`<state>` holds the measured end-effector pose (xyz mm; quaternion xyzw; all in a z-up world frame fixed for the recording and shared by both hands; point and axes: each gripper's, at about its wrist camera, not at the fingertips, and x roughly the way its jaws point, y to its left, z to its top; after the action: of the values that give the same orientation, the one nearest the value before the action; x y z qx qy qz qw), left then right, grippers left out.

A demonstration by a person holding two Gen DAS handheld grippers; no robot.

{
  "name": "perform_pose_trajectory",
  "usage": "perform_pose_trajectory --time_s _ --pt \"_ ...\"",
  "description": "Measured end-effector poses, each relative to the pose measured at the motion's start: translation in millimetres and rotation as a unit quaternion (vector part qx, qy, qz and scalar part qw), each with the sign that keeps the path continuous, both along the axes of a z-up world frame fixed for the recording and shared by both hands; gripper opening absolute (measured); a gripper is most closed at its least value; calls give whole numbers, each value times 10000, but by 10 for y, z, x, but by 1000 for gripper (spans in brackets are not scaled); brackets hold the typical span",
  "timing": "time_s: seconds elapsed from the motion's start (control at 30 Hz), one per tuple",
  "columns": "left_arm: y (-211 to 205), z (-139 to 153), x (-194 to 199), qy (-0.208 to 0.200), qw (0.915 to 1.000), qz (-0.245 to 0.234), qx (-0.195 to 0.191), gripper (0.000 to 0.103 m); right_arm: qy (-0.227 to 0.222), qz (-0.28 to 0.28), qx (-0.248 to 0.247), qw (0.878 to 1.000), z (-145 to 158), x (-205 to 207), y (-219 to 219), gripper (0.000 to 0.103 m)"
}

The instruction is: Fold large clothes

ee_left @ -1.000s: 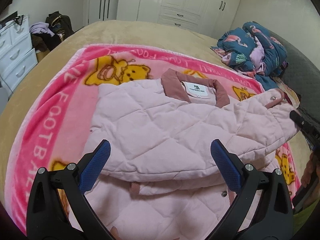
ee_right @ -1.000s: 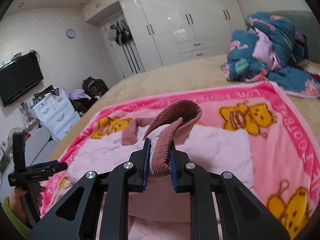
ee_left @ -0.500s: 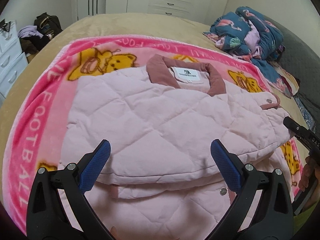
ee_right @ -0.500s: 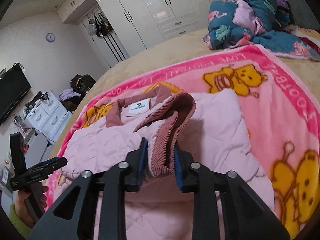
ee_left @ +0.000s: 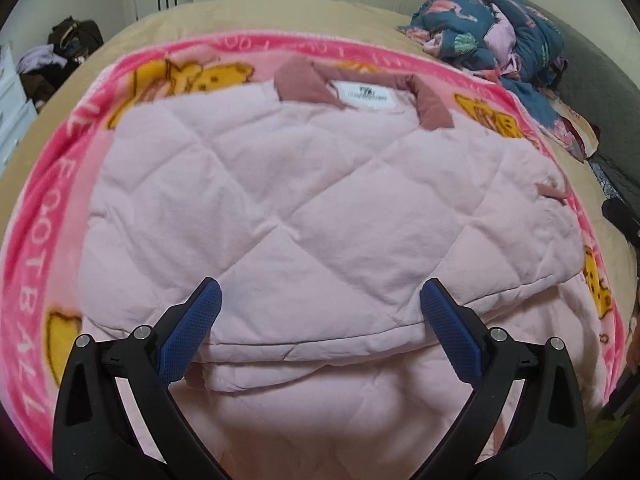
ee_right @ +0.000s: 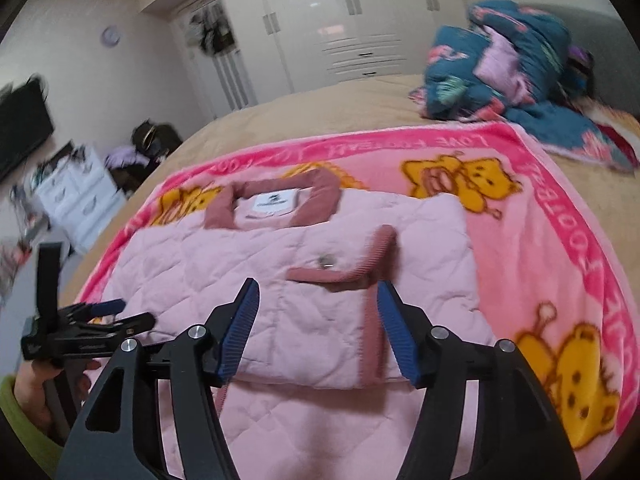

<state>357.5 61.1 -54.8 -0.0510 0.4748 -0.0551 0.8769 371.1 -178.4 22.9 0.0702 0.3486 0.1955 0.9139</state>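
Note:
A pale pink quilted jacket (ee_left: 304, 200) with a dusty-rose collar (ee_left: 304, 84) lies on a pink bear-print blanket (ee_left: 40, 240); both sleeves are folded across its body. It also shows in the right wrist view (ee_right: 248, 280), where the sleeve's rose cuff (ee_right: 360, 268) with a snap lies flat on top. My left gripper (ee_left: 320, 300) is open and empty above the jacket's lower part. My right gripper (ee_right: 316, 304) is open and empty just in front of the cuff. The left gripper also shows in the right wrist view (ee_right: 100, 316).
The blanket lies on a tan bed (ee_left: 240, 16). A heap of blue flamingo-print bedding (ee_left: 492, 36) sits at the far right. White wardrobes (ee_right: 320, 32) stand behind, a white drawer unit (ee_right: 76, 196) and a bag with clothes (ee_right: 148, 140) at the left.
My right gripper opened and let go of the sleeve cuff, which now lies flat on the jacket. My left gripper moved closer over the jacket, still open.

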Motion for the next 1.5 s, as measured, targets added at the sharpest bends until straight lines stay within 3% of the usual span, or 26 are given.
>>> perform_pose_trajectory --time_s 0.1,0.27,0.4,0.5,0.7,0.83,0.97,1.03,1.3,1.5 --pt "40 -60 -1 0 10000 10 -59 95 32 352 -210 9992 3 25 262 62" --pt "49 -81 -21 -11 10000 16 -84 95 505 708 -680 9939 -230 171 630 63" --pt "42 -78 -32 -28 10000 2 -89 95 1153 533 -719 9893 -639 345 711 67" --pt "24 -77 -25 -40 10000 -23 -34 95 1214 405 -557 9902 -773 393 693 67" --pt "44 -66 -30 -53 9999 -3 -133 95 908 370 -760 9923 -663 210 708 69" --pt "59 -42 -59 -62 9998 45 -174 95 884 298 -434 9947 -587 86 563 80" --pt "71 -4 -113 -59 9998 41 -198 95 838 304 -328 9955 -525 -41 497 84" --pt "83 29 -153 -73 9997 53 -220 95 793 267 -236 9962 -486 -101 468 92" --pt "174 184 -350 -109 9981 225 -567 95 800 186 65 9966 -365 -267 325 94" --pt "193 336 -510 -316 9977 389 -463 95 751 151 198 9969 -280 -374 250 94"
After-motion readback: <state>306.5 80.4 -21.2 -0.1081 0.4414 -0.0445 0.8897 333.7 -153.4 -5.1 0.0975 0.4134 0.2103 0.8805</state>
